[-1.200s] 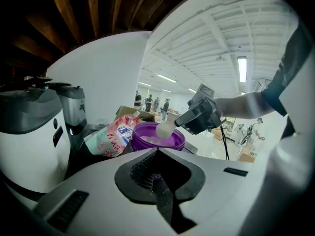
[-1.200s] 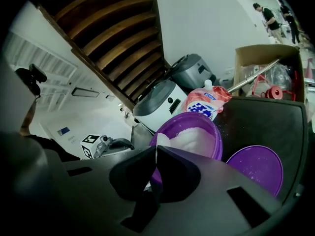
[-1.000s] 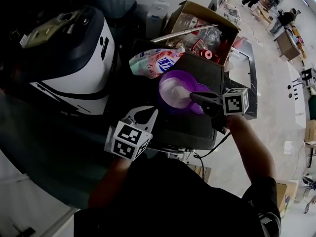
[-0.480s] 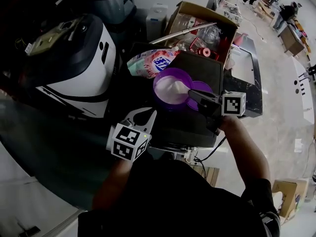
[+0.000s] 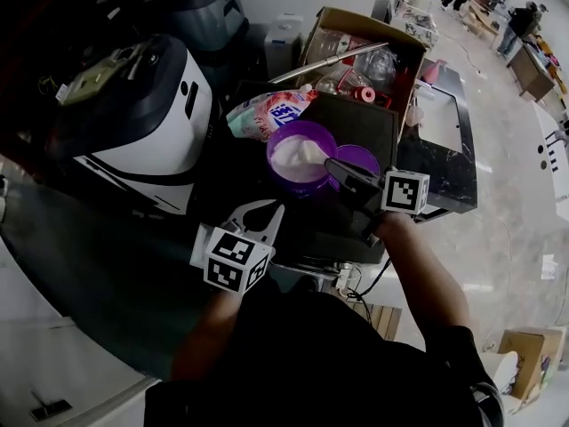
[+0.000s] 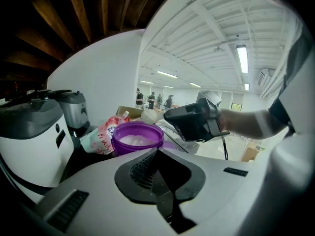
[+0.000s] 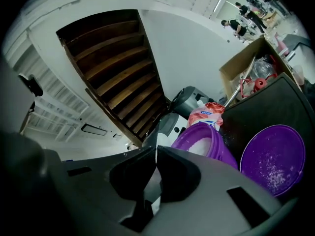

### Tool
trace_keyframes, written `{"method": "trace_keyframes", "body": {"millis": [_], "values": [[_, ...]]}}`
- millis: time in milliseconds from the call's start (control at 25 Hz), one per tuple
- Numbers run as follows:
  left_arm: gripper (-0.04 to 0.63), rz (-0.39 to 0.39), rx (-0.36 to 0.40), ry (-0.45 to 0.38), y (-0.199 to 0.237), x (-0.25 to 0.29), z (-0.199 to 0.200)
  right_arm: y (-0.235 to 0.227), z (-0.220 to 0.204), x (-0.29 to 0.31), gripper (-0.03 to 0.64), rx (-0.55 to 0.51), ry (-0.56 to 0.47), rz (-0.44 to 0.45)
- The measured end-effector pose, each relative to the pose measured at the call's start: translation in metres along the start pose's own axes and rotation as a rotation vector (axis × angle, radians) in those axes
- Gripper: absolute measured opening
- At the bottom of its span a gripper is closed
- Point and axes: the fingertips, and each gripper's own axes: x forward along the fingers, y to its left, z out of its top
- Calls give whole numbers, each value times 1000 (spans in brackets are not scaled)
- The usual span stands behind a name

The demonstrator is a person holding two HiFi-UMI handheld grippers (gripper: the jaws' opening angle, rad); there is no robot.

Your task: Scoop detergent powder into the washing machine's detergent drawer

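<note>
Purple round plastic tub [image 5: 300, 157] holding white detergent powder [image 5: 298, 154] sits open on the black appliance top [image 5: 356, 118] in the head view. Its flat purple lid [image 5: 363, 160] lies just beside it on the right. The black right gripper [image 5: 331, 165] has its tip at the tub's right rim, between tub and lid. The white left gripper [image 5: 267, 210] hangs short of the tub, apart from it. A pink-and-white refill pouch [image 5: 267, 112] lies behind the tub, with an open cardboard box [image 5: 364, 34] of clutter beyond. No detergent drawer shows here.

Left gripper view: left gripper [image 6: 157, 154] jaws together, nothing between them. Tub [image 6: 138, 136] is ahead, powder near the brim. Right gripper [image 6: 194, 122] is off its right side, above rim height.

Right gripper view: right gripper [image 7: 155, 151] jaws are drawn to a narrow slit with a pale strip in it. Could be a thin scoop handle or just background, can't tell. Tub [image 7: 206, 144] is just ahead, and the lid [image 7: 273, 156] at lower right is dusted with powder.

Judgement: the step in hand is picking up powder at the tub, with no sign of any delivered. The next move calls for a dip into the powder, a level lift, then a carry to the drawer. The drawer is outside all three views, so it must be located first. A spill on the black top is the risk.
</note>
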Motion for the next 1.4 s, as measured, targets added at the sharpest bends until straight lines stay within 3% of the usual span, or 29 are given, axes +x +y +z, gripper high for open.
{"method": "trace_keyframes", "body": {"millis": [480, 1400], "values": [[9, 30, 10, -29, 13, -17, 10, 7, -14, -3, 20, 69, -92, 3], [9, 7, -7, -104, 113, -58, 20, 25, -18, 15, 20, 25, -245, -166]]}}
